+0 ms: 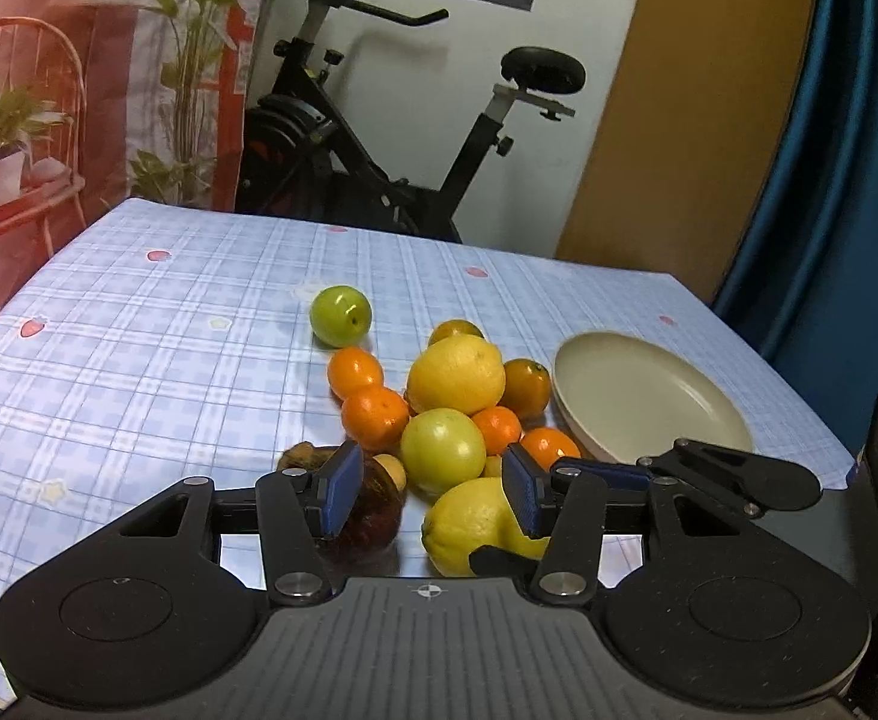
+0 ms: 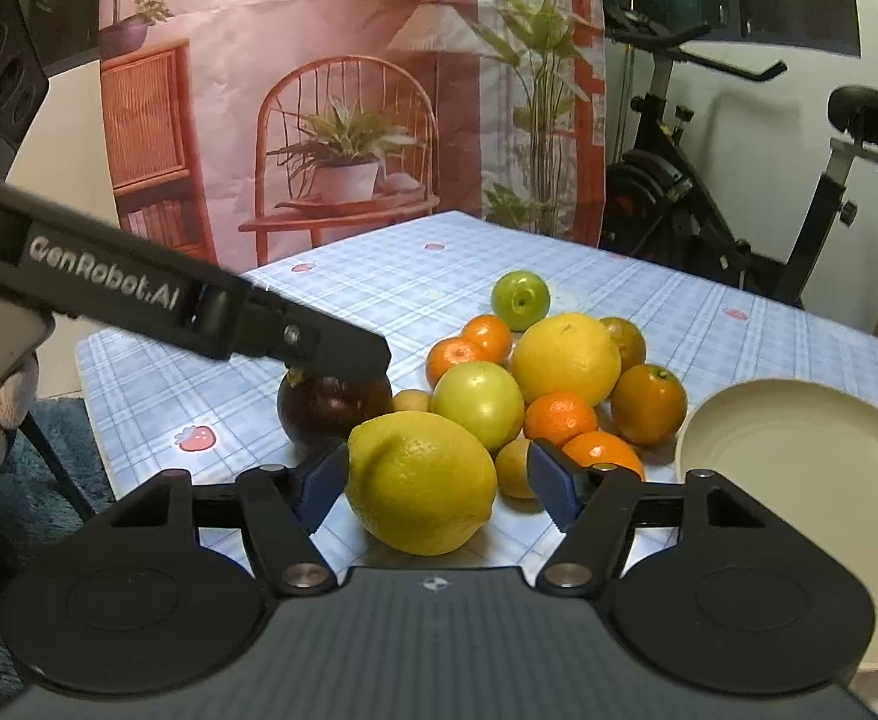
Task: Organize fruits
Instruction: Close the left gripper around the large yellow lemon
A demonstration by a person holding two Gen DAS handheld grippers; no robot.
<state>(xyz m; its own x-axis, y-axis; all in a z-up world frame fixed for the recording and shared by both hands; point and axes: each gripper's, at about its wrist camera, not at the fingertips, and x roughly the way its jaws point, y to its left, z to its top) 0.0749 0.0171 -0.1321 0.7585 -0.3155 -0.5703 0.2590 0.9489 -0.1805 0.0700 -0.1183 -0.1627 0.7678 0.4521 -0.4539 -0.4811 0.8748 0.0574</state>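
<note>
A heap of fruit lies on the checked tablecloth: a lemon (image 2: 420,483), a dark mangosteen (image 2: 330,411), a pale green apple (image 2: 478,405), a big yellow citrus (image 2: 565,357) and several oranges. My right gripper (image 2: 439,486) straddles the lemon. Its left pad is against the peel and its right pad stands a little off. My left gripper (image 1: 432,492) is open low over the heap, its left pad in front of the mangosteen (image 1: 375,519) and its right pad in front of the lemon (image 1: 469,525). A beige plate (image 2: 799,450) sits empty to the right.
A lone green apple (image 1: 341,316) lies beyond the heap. The plate (image 1: 649,414) is close to the table's right edge. An exercise bike (image 1: 378,150) stands behind the table, a printed backdrop to the left and a blue curtain (image 1: 847,180) to the right.
</note>
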